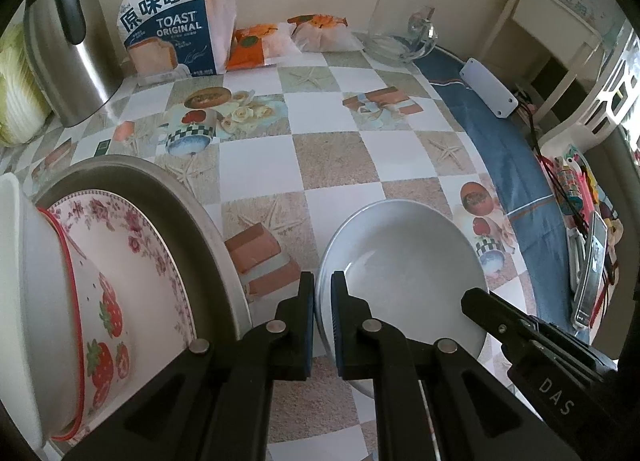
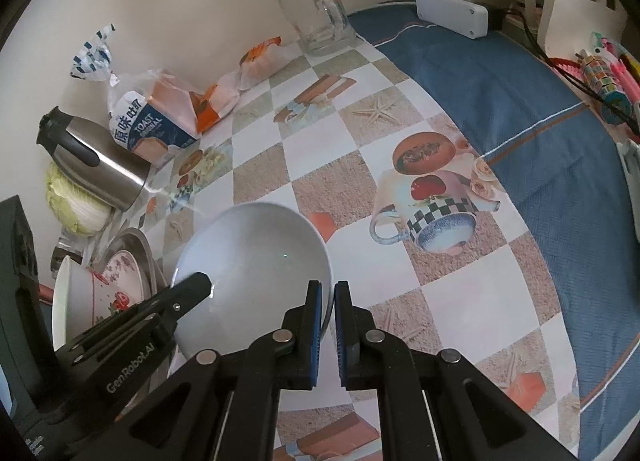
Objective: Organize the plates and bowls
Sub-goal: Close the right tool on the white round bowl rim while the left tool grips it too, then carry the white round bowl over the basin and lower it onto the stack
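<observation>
Your left gripper [image 1: 322, 293] is clenched on the left rim of the white bowl [image 1: 408, 261], the rim running up between its two pads; your right gripper [image 2: 327, 303] is clamped on the opposite rim of the same bowl [image 2: 248, 257], so both hold it at once. The bowl sits tilted over the patterned tablecloth [image 1: 332, 157], its hollow open toward both cameras (whether its underside touches the cloth cannot be told). In the left wrist view the right gripper's finger enters from the lower right, its tip against the bowl's inner wall; in the right wrist view the left gripper's finger does the same from the lower left.

Just beside the bowl, on your left, a metal tray [image 1: 160, 185] carries a floral plate [image 1: 132, 245] and a strawberry-printed bowl [image 1: 100, 325] standing on edge against it. Well apart, along the wall, stand a steel kettle [image 1: 68, 61], a bag of toast [image 1: 176, 33], orange wrapped packets [image 1: 256, 45] and a glass mug [image 2: 316, 17]. A cabbage [image 2: 76, 205] lies behind the kettle.
</observation>
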{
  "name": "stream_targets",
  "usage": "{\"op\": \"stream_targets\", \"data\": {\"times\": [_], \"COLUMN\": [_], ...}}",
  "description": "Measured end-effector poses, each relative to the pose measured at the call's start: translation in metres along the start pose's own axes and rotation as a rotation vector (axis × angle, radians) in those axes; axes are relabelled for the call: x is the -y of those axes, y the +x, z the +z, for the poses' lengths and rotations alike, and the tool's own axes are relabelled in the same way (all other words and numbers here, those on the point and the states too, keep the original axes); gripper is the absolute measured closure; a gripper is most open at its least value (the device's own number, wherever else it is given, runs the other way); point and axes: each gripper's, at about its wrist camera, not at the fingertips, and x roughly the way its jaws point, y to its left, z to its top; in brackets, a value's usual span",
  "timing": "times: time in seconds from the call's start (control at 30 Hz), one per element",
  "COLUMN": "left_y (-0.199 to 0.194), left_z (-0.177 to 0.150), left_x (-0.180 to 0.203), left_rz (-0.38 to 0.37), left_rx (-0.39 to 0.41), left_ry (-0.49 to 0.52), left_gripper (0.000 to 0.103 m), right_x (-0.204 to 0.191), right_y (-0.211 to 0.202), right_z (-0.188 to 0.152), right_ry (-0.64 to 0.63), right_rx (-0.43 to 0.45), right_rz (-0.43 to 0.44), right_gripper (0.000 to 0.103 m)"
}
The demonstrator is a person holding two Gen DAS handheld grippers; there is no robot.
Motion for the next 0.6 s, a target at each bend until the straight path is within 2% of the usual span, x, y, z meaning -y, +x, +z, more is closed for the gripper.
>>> {"op": "stream_targets", "data": {"times": [0.3,0.37,0.43,0.6], "left_y": [0.0,-0.003,-0.012,-0.056], "left_z": [0.0,0.001,0.004,0.014], "left_x": [-0.001,-0.001,-0.002,-0.005], "left_rz": [0.005,0.02,0.012,0.005], "left_rx": [-0.005,-0.001,0.021,0.107], "left_ry": [-0.001,0.003,0.001,0.006], "left_gripper": [0.095,0.095,0.095,0.095], "right_x": [0.0,0.001,-0.001,-0.023], "right_y": [0.005,0.004,0.0,-0.039], "right_z": [-0.001,-0.001,0.0,0.009], "right_ry": [-0.001,0.008,0.005,-0.042], "right_rx": [-0.009,-0.006,0.005,0.104], "right_rz": [0.006,0.031,0.046,0.06], "right_gripper": [0.096,0.096,0.095,0.095]}}
